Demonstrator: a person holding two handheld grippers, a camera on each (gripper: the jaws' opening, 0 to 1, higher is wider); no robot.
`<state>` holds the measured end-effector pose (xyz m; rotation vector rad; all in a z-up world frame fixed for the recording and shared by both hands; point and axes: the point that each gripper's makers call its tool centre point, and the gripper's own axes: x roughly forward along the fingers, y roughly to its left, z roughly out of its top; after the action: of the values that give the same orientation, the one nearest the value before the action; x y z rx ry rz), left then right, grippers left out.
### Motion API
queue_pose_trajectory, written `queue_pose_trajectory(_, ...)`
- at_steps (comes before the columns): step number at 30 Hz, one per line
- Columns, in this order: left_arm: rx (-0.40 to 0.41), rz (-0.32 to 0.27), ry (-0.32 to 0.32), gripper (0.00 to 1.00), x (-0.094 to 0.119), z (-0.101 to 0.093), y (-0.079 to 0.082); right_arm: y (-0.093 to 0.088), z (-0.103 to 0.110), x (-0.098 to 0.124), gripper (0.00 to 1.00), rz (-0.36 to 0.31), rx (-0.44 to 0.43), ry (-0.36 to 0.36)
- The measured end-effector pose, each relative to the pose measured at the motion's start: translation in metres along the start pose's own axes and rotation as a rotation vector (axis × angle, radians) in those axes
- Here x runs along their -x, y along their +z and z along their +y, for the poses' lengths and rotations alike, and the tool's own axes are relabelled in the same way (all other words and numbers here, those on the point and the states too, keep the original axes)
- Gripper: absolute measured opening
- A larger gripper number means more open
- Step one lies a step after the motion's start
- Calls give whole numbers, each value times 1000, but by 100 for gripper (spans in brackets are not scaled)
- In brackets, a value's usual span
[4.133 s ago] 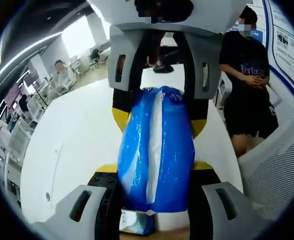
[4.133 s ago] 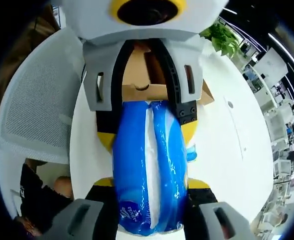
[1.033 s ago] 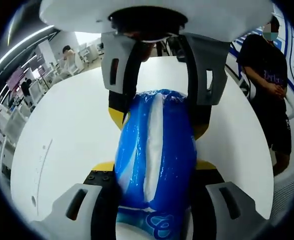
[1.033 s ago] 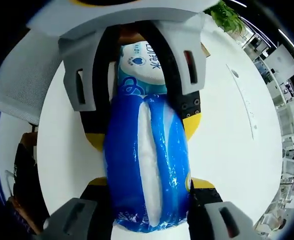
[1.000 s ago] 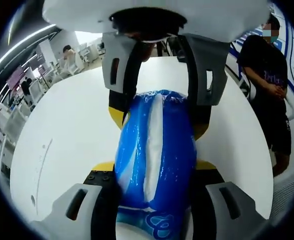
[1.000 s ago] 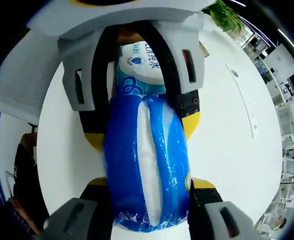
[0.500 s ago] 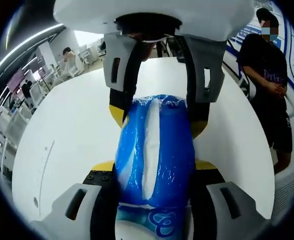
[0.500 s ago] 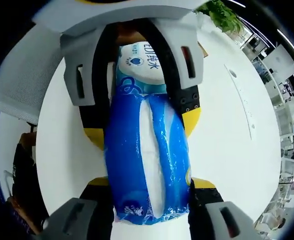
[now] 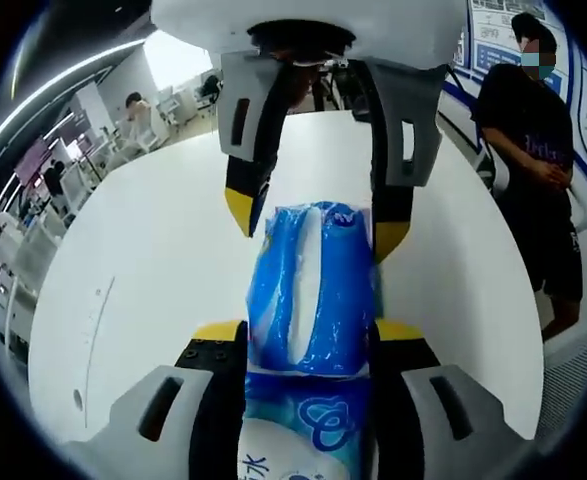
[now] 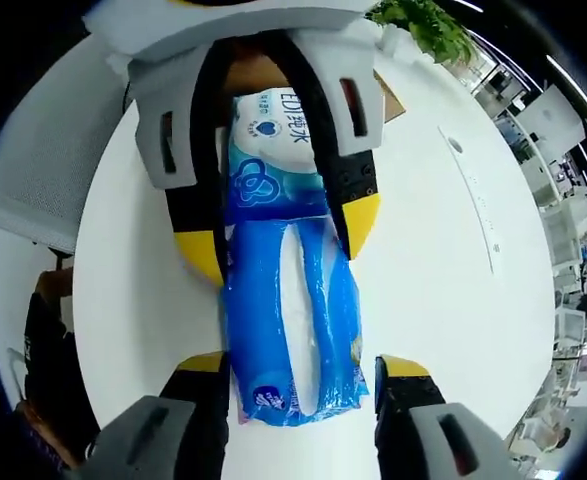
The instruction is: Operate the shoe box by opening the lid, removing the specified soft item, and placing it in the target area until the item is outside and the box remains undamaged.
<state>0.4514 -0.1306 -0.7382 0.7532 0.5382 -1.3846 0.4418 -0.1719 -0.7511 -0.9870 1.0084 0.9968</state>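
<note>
Left gripper view: the left gripper [image 9: 308, 335] reaches over a round white table [image 9: 143, 260]. Between its yellow-tipped jaws lies a soft blue plastic pack of tissues [image 9: 311, 300]. Half a second ago the jaws pressed the bulging pack; now they stand wider, with a sliver of gap on each side, and the pack looks flatter, resting on the table. The right gripper [image 9: 318, 215] faces in from the top, its jaws also spread around the pack's far end. A person in dark clothes [image 9: 533, 150] stands beyond the table.

Right gripper view: the right gripper's own jaws stand apart with clear white table showing beside the pack [image 10: 291, 320]. The left gripper [image 10: 278, 235] opposite is likewise loosened. A brown cardboard shoe box [image 10: 248, 72] peeks behind it.

Judging from this, both grippers have just let go; the item seems delivered outside the box.
</note>
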Motion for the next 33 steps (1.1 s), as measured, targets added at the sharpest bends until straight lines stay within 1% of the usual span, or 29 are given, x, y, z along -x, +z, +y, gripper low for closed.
queue_pose_trajectory(5, 12, -21, 15, 47, 15, 7, 4, 7, -1, 6, 56, -16, -19, -13)
queue_pose_trajectory(8, 69, -53, 11, 47, 25, 8, 6, 14, -1, 12, 58, -50, -76, -20)
queue_pose_trajectory(9, 77, -57, 20, 47, 29, 10, 5, 18, -2, 14, 59, -68, -104, -21)
queue_pose_trajectory(12, 107, -74, 19, 49, 38, 12, 5, 25, -5, 22, 62, -85, -126, -34)
queue_pose_trajectory(14, 103, -81, 34, 52, 47, 14, 4, 30, -6, 25, 61, -97, -144, -43)
queue_pose_trajectory(18, 108, -101, 43, 55, 67, 17, 3, 46, -4, 33, 60, -147, -206, -53)
queue_pose_trajectory(21, 108, -108, 42, 57, 82, 15, -4, 61, -2, 37, 62, -203, -264, -63)
queue_pose_trajectory(22, 102, -104, 46, 57, 88, 14, -9, 67, -1, 38, 62, -224, -295, -64)
queue_pose_trajectory(24, 104, -97, 52, 58, 97, 14, -16, 73, 2, 40, 63, -238, -307, -61)
queue_pose_trajectory(27, 121, -100, 70, 58, 111, 17, -25, 80, 5, 42, 63, -247, -322, -78)
queue_pose_trajectory(29, 139, -107, 85, 58, 122, 18, -29, 92, 7, 46, 63, -304, -372, -84)
queue_pose_trajectory(32, 153, -110, 109, 58, 139, 22, -37, 102, 8, 50, 64, -343, -423, -89)
queue_pose_trajectory(33, 156, -111, 113, 58, 141, 22, -38, 105, 9, 51, 65, -351, -434, -96)
